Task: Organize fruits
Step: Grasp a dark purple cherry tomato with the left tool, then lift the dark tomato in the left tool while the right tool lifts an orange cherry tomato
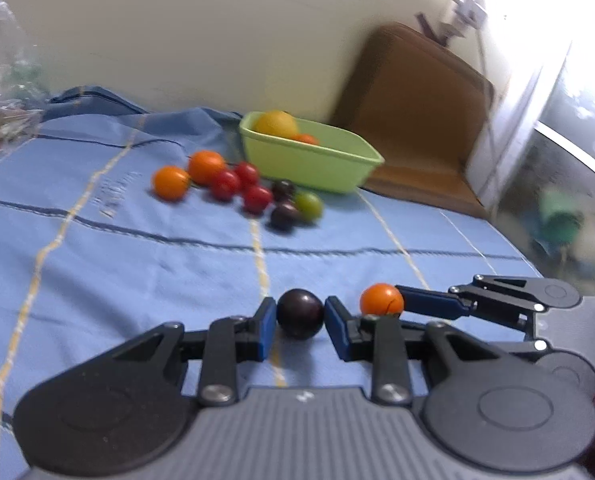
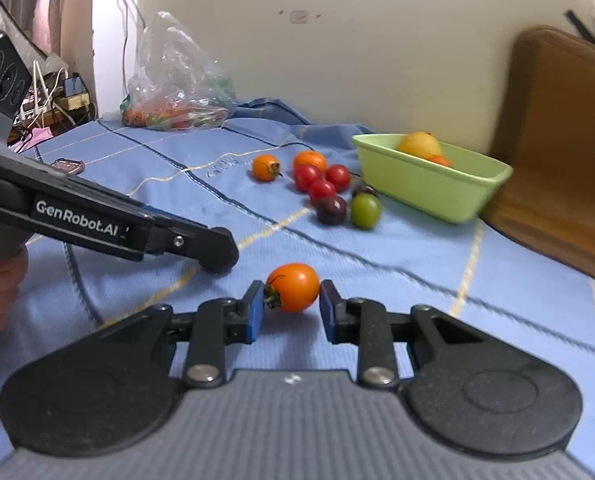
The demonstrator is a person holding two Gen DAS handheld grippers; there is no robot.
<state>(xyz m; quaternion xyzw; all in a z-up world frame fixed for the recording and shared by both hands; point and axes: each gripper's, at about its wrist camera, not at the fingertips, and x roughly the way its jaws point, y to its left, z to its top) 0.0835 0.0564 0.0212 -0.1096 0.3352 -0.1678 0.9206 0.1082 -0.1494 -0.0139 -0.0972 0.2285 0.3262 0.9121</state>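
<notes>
Left gripper (image 1: 300, 316) fingers clenched on a dark plum (image 1: 300, 313); right gripper (image 2: 292, 305) fingers clenched on an orange tomato (image 2: 293, 286) — both just above the blue cloth (image 1: 137, 248). Recommend carrying level to the green tub (image 2: 429, 184) — loose fruit lies before it.

A cream wall (image 2: 377, 60) stands behind; a brown chair (image 2: 557, 140) is at 3 o'clock, bright window light (image 1: 577, 20) beyond.
</notes>
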